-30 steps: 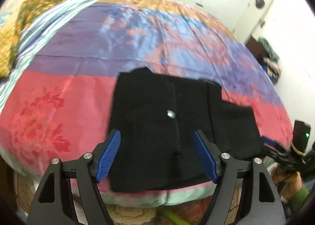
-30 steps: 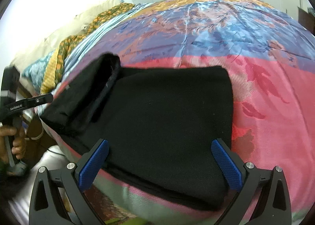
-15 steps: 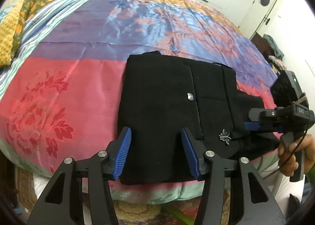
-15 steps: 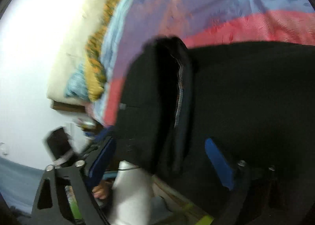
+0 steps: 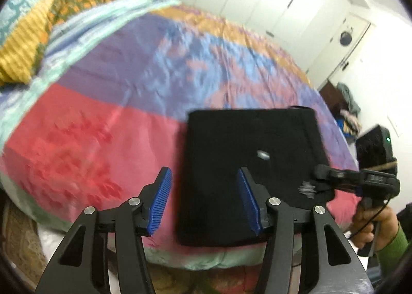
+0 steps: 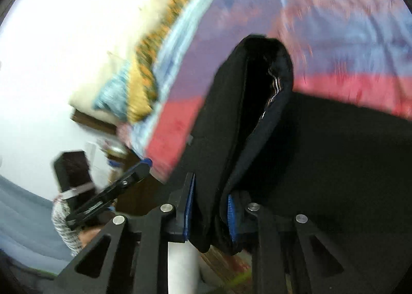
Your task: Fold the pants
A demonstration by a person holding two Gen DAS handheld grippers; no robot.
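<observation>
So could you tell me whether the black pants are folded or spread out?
Folded: the pants form a compact layered rectangle on the bedspread.

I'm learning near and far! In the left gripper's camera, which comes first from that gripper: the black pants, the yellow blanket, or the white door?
1. Black pants, just ahead, right of the left gripper.
2. Yellow blanket, far left.
3. White door, back right.

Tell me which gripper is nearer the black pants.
Right. The right gripper has its jaws closing on a bunched edge of the black pants, fabric between the pads. The left gripper hovers open above the pants' near edge, not touching.
</observation>
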